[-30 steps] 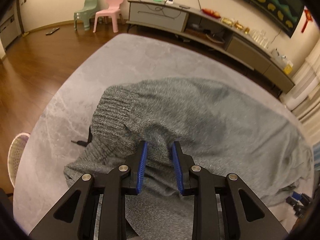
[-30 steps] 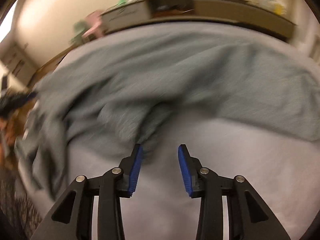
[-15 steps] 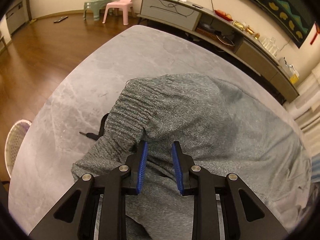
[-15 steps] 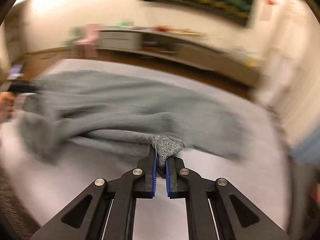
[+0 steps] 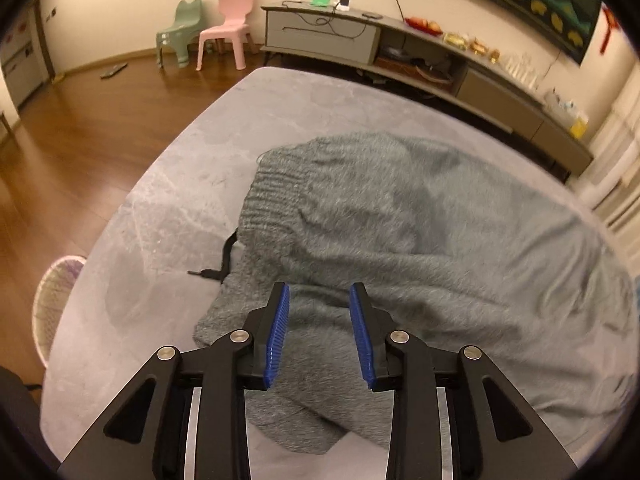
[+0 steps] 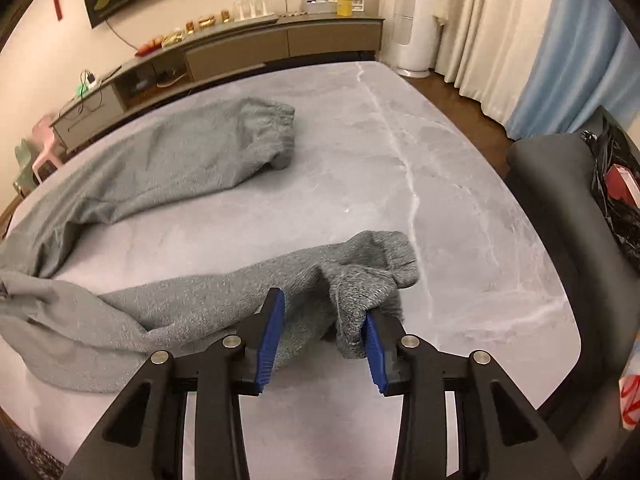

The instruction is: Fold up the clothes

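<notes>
Left wrist view: left tongs (image 5: pixel 319 332), jaws apart, holding nothing, poised over grey knit trousers (image 5: pixel 420 240) spread on the grey marbled bench (image 5: pixel 160 216). Ribbed waistband (image 5: pixel 276 196) at the garment's left end; black drawstring (image 5: pixel 226 256) trailing onto the bench.

Right wrist view: right tongs (image 6: pixel 322 334), jaws apart, one trouser-leg cuff (image 6: pixel 372 276) draped between them, fabric touching the right pad. Other leg (image 6: pixel 192 160) lies flat farther back. Dark chair (image 6: pixel 560 216) beside the bench.
</notes>
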The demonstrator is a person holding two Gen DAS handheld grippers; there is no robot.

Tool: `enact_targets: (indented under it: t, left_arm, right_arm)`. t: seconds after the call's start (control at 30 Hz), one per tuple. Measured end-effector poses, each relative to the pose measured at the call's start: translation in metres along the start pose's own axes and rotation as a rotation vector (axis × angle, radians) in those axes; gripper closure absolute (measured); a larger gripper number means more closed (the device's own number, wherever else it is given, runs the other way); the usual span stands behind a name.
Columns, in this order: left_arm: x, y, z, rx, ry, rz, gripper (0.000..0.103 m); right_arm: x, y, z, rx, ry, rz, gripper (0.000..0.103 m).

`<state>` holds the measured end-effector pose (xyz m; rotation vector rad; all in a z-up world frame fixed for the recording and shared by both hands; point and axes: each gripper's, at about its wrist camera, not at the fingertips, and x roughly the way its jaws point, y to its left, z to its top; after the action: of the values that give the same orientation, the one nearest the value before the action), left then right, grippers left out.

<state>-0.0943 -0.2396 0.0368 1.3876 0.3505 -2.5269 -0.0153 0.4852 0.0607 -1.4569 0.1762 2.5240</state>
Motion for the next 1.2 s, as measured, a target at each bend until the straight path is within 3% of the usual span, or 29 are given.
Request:
enact_targets:
  t: [0.1, 0.2, 0.33, 0.43, 0.47, 0.5, 0.57, 0.67, 0.73, 0.8, 0.83, 0.9, 1.0, 1.03, 1.07, 1.1, 1.13, 1.17, 1.2]
  left_arm:
    - [-0.005, 0.004, 0.005, -0.023, -0.018, 0.000, 0.070]
    - [-0.018, -0.006, 0.008, -0.011, -0.069, -0.038, 0.070]
    - [-0.011, -0.046, -0.002, 0.166, -0.050, -0.017, 0.070]
    - [0.002, -0.067, -0.012, 0.280, -0.026, 0.049, 0.070]
    - [0.006, -0.068, -0.013, 0.288, -0.018, 0.068, 0.070]
    - [0.009, -0.065, -0.012, 0.280, -0.011, 0.081, 0.070]
    - [0.013, -0.057, -0.008, 0.256, -0.002, 0.098, 0.070]
    - [0.017, -0.050, -0.002, 0.224, -0.002, 0.115, 0.070]
    - [0.020, -0.051, 0.001, 0.226, -0.001, 0.125, 0.070]
    - [0.024, -0.055, 0.002, 0.234, 0.008, 0.123, 0.070]
    - [0.027, -0.056, 0.003, 0.241, 0.013, 0.121, 0.070]
    - [0.031, -0.060, -0.001, 0.258, 0.030, 0.124, 0.070]
    - [0.030, -0.052, -0.001, 0.237, 0.039, 0.129, 0.070]
    - [0.026, -0.046, 0.001, 0.211, 0.033, 0.127, 0.070]
    - [0.022, -0.040, 0.002, 0.184, 0.027, 0.125, 0.070]
    - [0.018, -0.036, 0.005, 0.165, 0.020, 0.121, 0.070]
    - [0.013, -0.030, 0.008, 0.137, 0.010, 0.111, 0.070]
    - [0.007, -0.023, 0.012, 0.109, 0.001, 0.101, 0.070]
    - [0.003, -0.018, 0.014, 0.085, -0.005, 0.089, 0.070]
  right_arm:
    - [-0.005, -0.022, 0.003, -0.096, -0.002, 0.003, 0.039]
    - [-0.002, -0.021, -0.001, -0.217, 0.004, -0.041, 0.037]
    - [-0.007, -0.014, -0.003, -0.356, 0.007, -0.084, 0.033]
    - [-0.004, -0.021, -0.009, -0.347, 0.060, -0.066, 0.033]
    - [-0.002, -0.025, -0.014, -0.344, 0.092, -0.056, 0.043]
    - [0.009, -0.027, -0.023, -0.375, 0.177, -0.047, 0.063]
    - [0.014, -0.035, -0.041, -0.430, 0.263, -0.050, 0.066]
    - [-0.016, -0.064, -0.039, -0.289, 0.224, 0.178, 0.065]
    - [-0.041, -0.082, -0.022, -0.178, 0.123, 0.342, 0.054]
    - [-0.049, -0.088, -0.003, -0.143, 0.036, 0.300, 0.031]
    - [-0.042, -0.086, 0.010, -0.159, 0.008, 0.236, 0.029]
    - [-0.012, -0.078, 0.027, -0.203, 0.040, 0.165, 0.027]
    - [0.038, -0.047, 0.038, -0.339, 0.120, 0.108, 0.027]
    - [0.052, -0.034, 0.039, -0.404, 0.152, 0.125, 0.027]
    - [0.065, -0.019, 0.040, -0.473, 0.185, 0.149, 0.032]
    - [0.071, -0.011, 0.040, -0.522, 0.222, 0.177, 0.069]
    - [0.076, -0.004, 0.040, -0.568, 0.259, 0.205, 0.094]
    - [0.080, -0.002, 0.048, -0.568, 0.253, 0.190, 0.102]
    - [0.085, -0.001, 0.058, -0.560, 0.239, 0.167, 0.102]
